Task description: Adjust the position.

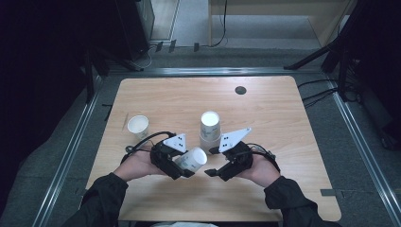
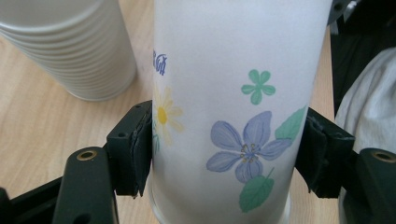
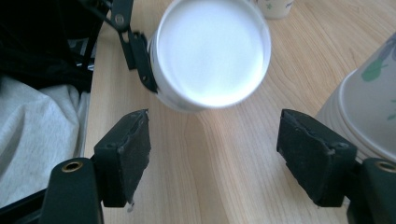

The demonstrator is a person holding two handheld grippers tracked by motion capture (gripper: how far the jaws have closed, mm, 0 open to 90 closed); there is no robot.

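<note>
A white paper cup [image 1: 193, 159] printed with flowers [image 2: 243, 149] lies on its side just above the table. My left gripper [image 1: 182, 165] is shut on its wall, one pad on each side. The cup's round white end [image 3: 212, 51] faces my right gripper [image 1: 209, 161], which stands open a short way from it. Nothing lies between the right gripper's [image 3: 215, 154] pads but bare wood. A stack of upside-down cups [image 1: 209, 126] stands just behind both grippers, ribbed at the upper left in the left gripper view [image 2: 70, 51] and at the right edge in the right gripper view [image 3: 369, 112].
One upright cup [image 1: 138, 126] stands alone at the left of the wooden table [image 1: 265, 113]. A dark round grommet [image 1: 240, 90] sits near the table's far edge. The person's sleeves come in over the front edge. Dark stands and cables surround the table on the floor.
</note>
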